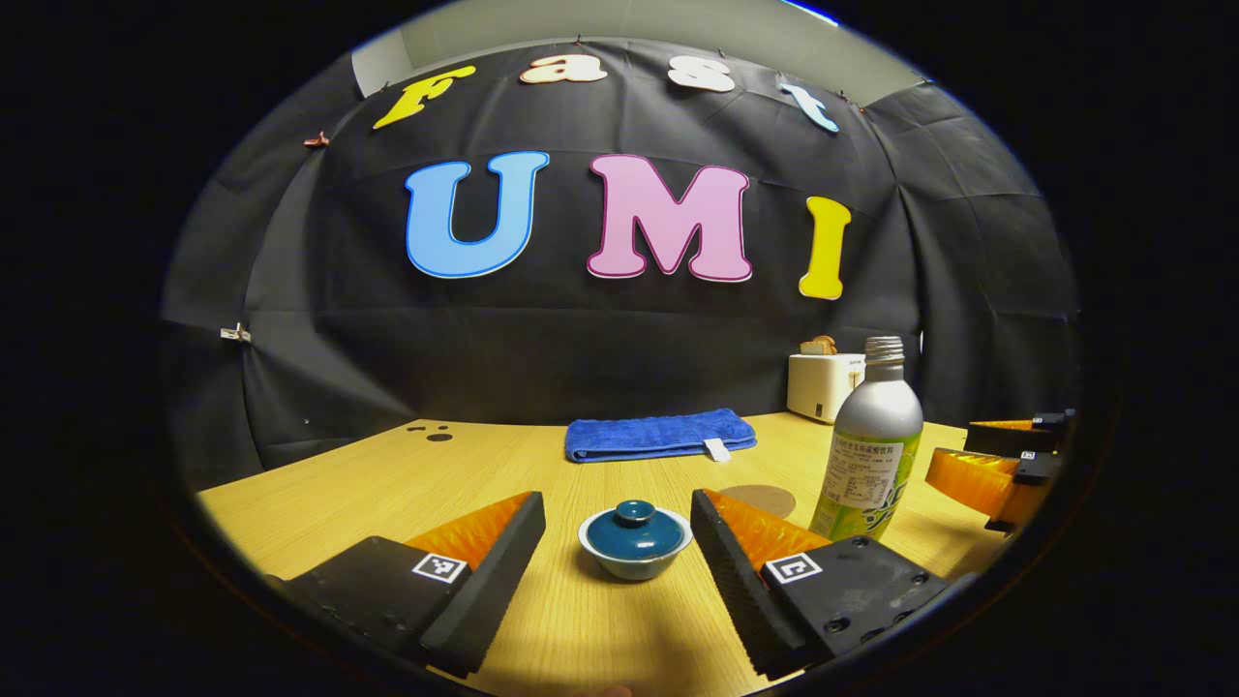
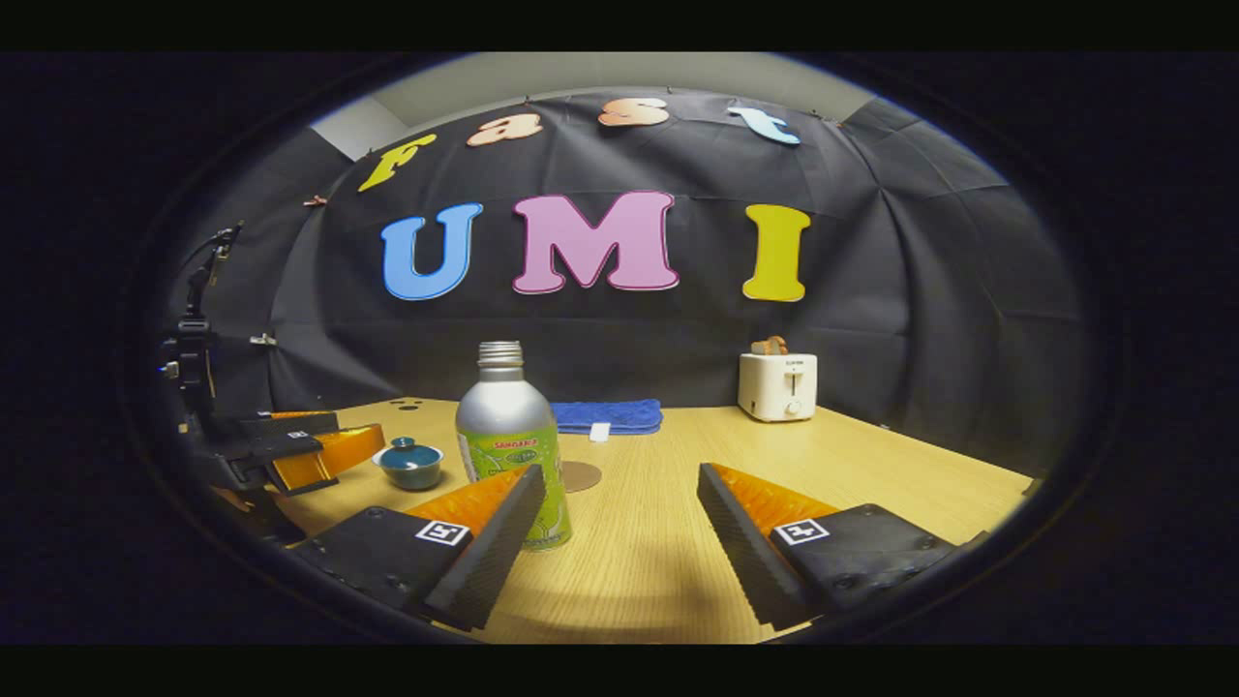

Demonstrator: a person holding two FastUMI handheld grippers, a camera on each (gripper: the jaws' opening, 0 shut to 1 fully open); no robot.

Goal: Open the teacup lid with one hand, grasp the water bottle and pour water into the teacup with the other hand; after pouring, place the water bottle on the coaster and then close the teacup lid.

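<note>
**Entry: both claws wide, lid and bottle not yet taken**

Left claw: sitting low over the pale wooden counter, jaws standing wide and level, gripping nothing. The small white teacup with dark teal knobbed lid is resting between its fingers, untouched. Right claw: likewise gaping; the silver-and-green uncapped metal water bottle is standing just left of centre. Round brown coaster: lying behind the bottle. Step judged: opening approach. Next: closing on the lid knob.
</note>
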